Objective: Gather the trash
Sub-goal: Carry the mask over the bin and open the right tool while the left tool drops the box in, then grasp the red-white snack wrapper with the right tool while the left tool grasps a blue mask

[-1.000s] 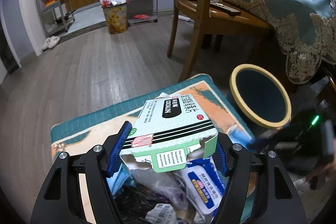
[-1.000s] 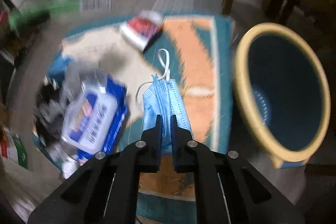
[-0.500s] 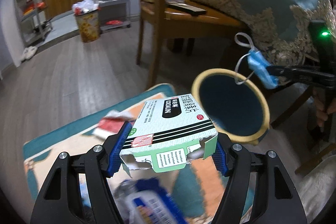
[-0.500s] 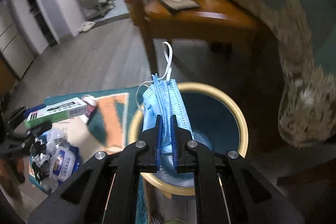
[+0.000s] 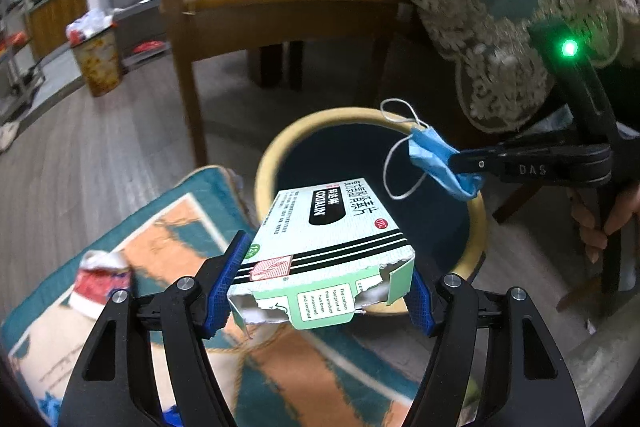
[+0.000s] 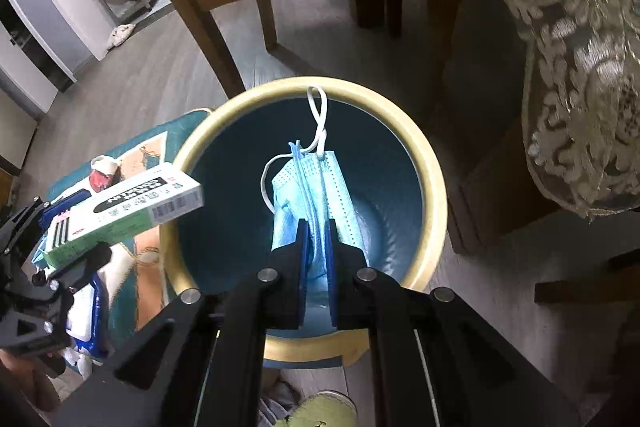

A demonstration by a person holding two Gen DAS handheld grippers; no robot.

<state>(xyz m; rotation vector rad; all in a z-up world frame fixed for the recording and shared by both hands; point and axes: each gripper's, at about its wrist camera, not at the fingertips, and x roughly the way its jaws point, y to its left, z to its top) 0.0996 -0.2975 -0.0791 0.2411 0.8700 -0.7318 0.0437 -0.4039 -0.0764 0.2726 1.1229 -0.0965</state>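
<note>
Left wrist view: green-white carton point(image 5: 320, 251) clamped across its width by left gripper point(image 5: 320, 291) at lower centre; long axis directed away toward bin point(image 5: 272, 163); near end torn open. Far end overlaps bin rim. Blue face mask point(image 5: 436, 159) pinched in closed right gripper point(image 5: 460, 163) at right, over bin mouth.

Right wrist view: mask point(image 6: 316, 195) held at centre, pleats lengthwise, ear loop toward far rim point(image 6: 432, 163). Bin interior seen dark, unobstructed. Carton point(image 6: 124, 211) at left, end over rim. Chair leg point(image 6: 208, 23) close behind bin.
</note>
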